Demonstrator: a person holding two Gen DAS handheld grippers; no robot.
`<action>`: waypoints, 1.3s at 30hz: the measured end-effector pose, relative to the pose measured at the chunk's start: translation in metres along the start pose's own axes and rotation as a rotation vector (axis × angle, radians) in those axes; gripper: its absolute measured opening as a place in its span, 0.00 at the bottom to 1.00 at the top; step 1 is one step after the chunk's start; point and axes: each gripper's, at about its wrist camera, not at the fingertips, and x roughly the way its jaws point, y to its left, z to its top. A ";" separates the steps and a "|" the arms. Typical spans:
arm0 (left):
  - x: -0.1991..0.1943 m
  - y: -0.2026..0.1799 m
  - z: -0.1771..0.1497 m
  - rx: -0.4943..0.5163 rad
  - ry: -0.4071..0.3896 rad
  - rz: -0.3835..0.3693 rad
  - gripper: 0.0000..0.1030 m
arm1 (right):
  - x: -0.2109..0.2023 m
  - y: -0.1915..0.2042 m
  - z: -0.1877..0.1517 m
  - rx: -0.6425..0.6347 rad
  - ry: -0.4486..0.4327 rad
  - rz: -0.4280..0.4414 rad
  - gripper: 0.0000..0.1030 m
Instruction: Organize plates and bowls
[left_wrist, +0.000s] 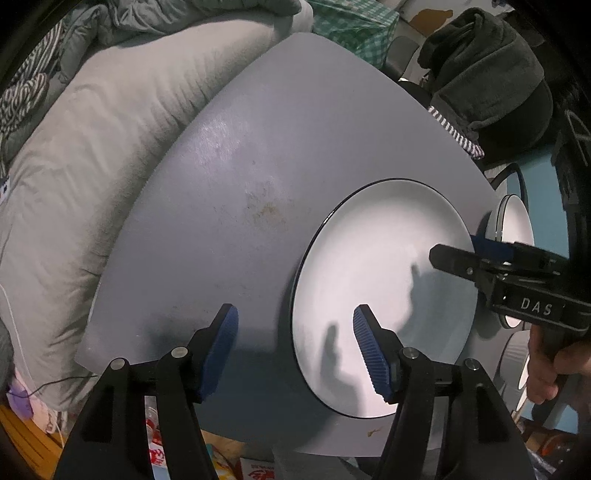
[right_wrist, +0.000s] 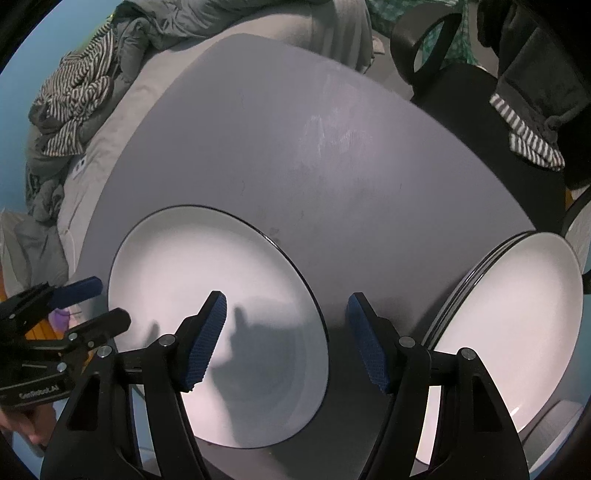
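Straddling opposite edges of one large plate (left_wrist: 384, 295), the two grippers hang over it from either side, which reads as a two-handed approach to a wide, shallow dish that one pair of jaws would struggle to lift level. The left gripper (left_wrist: 295, 350) has its jaws spread, one pad over the plate's left rim area and the other over bare table (left_wrist: 221, 166); nothing is pinched between them. The right gripper (right_wrist: 286, 339) is likewise released, its left pad above the plate's right portion and its right pad above the strip of table between that plate and a stack of plates (right_wrist: 517, 314) at the table's right edge. The stack probably marks where the single plate belongs.

The plate lies flat on the grey table, toward its near side. It is white and glossy with a thin dark line around the rim, empty, with the grippers' shadows falling across it.
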 end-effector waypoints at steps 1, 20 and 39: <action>0.000 0.000 0.000 -0.003 0.003 -0.005 0.64 | 0.001 -0.001 -0.001 0.005 0.003 0.002 0.67; 0.012 0.005 0.004 0.012 0.047 -0.025 0.54 | 0.006 -0.020 -0.031 0.142 -0.025 0.064 0.35; 0.017 -0.003 0.008 0.145 0.079 0.009 0.22 | 0.012 -0.036 -0.063 0.334 -0.032 0.222 0.13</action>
